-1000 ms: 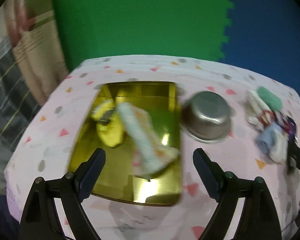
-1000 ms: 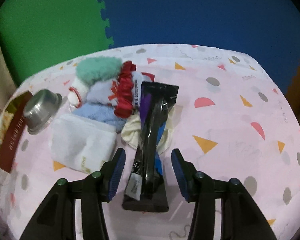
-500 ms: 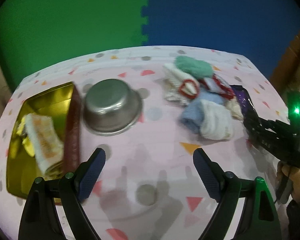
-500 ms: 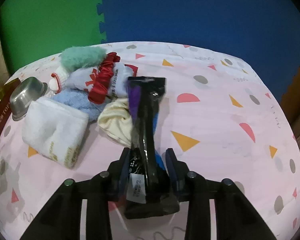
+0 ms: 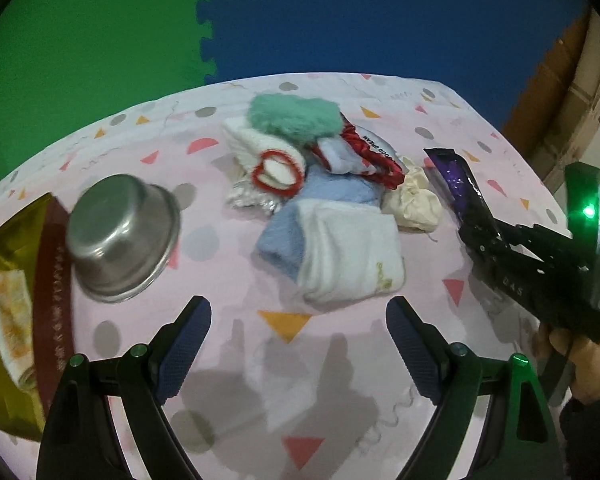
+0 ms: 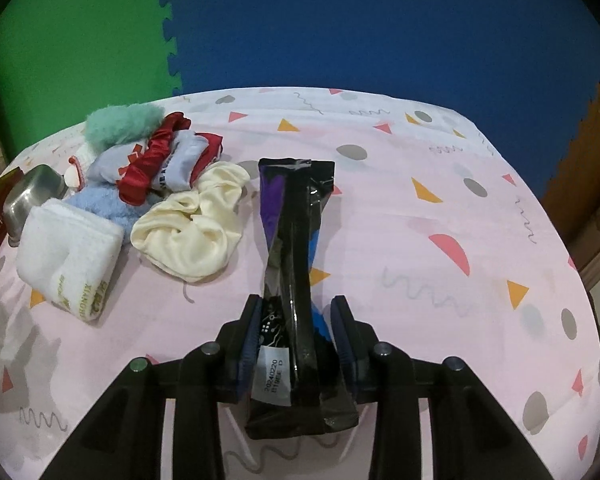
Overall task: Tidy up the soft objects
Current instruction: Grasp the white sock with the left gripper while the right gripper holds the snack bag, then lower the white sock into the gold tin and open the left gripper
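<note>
A glossy black-and-purple packet (image 6: 296, 276) is being pinched upright at its lower end. Beside it, a cream scrunchie (image 6: 192, 228), white towel (image 6: 66, 254), blue cloth (image 5: 288, 236) and teal fluff (image 5: 294, 116) are being left heaped together.

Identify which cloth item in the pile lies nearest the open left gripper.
The folded white towel with yellow lettering: it lies at the pile's front edge, closest to the left gripper, ahead of the blue towel and cream scrunchie.

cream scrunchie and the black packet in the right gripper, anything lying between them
Nothing: the right wrist view shows only bare tablecloth between cream scrunchie and black packet.
</note>
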The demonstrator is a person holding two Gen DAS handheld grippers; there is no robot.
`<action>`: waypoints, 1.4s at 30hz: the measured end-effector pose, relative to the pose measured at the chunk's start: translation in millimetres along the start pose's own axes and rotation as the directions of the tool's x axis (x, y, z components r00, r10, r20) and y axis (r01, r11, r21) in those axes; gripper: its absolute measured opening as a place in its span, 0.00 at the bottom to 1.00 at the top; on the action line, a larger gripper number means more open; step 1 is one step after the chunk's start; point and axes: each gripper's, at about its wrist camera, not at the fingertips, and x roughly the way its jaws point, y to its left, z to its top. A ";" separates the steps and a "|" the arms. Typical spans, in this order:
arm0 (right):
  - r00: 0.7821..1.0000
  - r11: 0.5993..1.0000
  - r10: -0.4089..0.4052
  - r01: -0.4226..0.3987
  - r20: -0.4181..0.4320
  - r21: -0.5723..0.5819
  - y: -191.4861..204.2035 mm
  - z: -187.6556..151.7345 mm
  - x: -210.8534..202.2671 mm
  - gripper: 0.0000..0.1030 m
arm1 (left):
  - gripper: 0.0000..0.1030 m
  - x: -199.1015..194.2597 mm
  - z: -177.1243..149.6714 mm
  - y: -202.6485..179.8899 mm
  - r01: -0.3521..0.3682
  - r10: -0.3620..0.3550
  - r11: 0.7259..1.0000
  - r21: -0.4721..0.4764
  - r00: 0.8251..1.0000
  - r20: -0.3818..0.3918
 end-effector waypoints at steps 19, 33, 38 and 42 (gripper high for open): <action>1.000 1.000 0.023 -0.023 -0.001 0.015 -3.9 1.9 2.1 0.36 | 0.14 2.0 -5.0 0.4 0.145 -0.146 0.988 -0.056 0.989 -0.020; 1.000 1.000 0.015 -0.015 -0.001 0.012 -3.3 1.7 2.4 0.36 | 0.14 -37.6 -5.9 31.0 -0.010 0.011 0.999 -0.054 1.000 0.026; 1.000 1.000 0.014 -0.014 -0.001 0.012 -3.4 1.5 2.4 0.36 | 0.14 -55.3 -1.3 56.0 -0.058 0.063 0.993 -0.098 0.997 0.043; 1.000 1.000 0.014 -0.014 -0.001 0.011 -3.4 1.4 2.4 0.36 | 0.14 -71.4 2.8 78.7 -0.109 0.118 0.985 -0.131 0.991 0.069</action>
